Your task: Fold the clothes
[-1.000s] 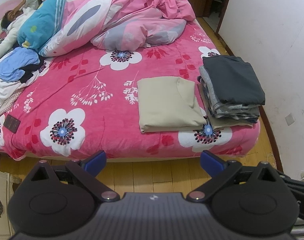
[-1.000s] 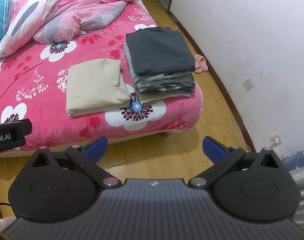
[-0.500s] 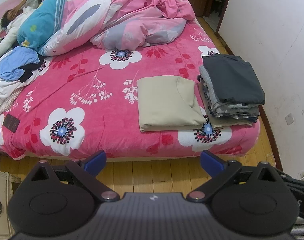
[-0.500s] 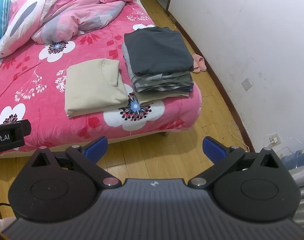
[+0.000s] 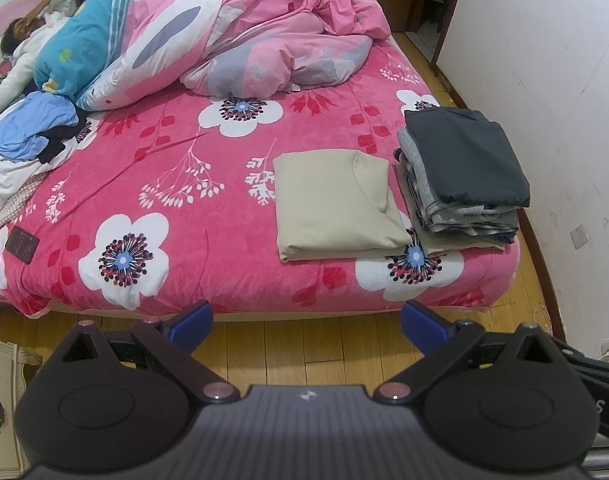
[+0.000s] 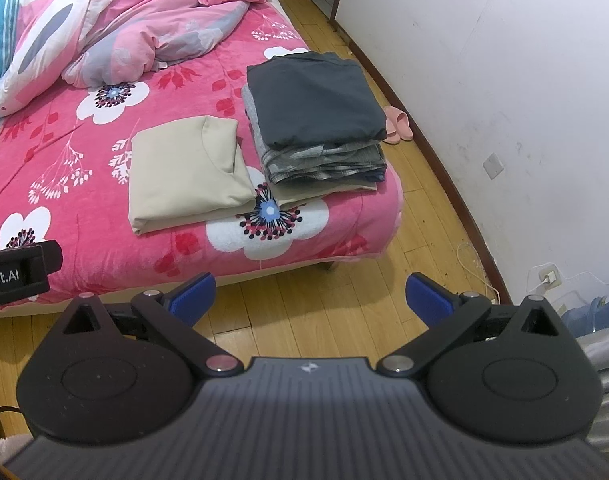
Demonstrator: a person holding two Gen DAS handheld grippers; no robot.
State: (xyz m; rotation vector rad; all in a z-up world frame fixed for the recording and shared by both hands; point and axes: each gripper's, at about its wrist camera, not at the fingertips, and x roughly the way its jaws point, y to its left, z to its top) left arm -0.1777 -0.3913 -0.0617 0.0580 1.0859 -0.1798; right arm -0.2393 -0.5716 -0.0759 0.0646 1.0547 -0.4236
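A folded beige shirt (image 5: 336, 204) (image 6: 186, 174) lies flat on the pink flowered bed (image 5: 176, 184) (image 6: 56, 160), near its front right corner. Right beside it stands a stack of folded clothes (image 5: 460, 176) (image 6: 316, 120) topped by a dark grey garment. A loose heap of unfolded clothes (image 5: 28, 140), blue, black and white, sits at the bed's left side. My left gripper (image 5: 306, 322) hangs open over the wooden floor in front of the bed, holding nothing. My right gripper (image 6: 310, 296) is likewise open and empty, back from the bed's corner.
A crumpled pink duvet (image 5: 264, 36) (image 6: 144, 28) fills the far half of the bed, and a person (image 5: 28, 44) lies at its far left. A white wall (image 6: 504, 100) runs along the right, with pink slippers (image 6: 396, 124) on the floor (image 6: 304, 316) beside it. A dark wallet-like item (image 5: 21, 243) lies near the left edge.
Both views have shifted only slightly; the right gripper has drifted a little, so the bed sits marginally further left in its view. Nothing on the bed has moved.
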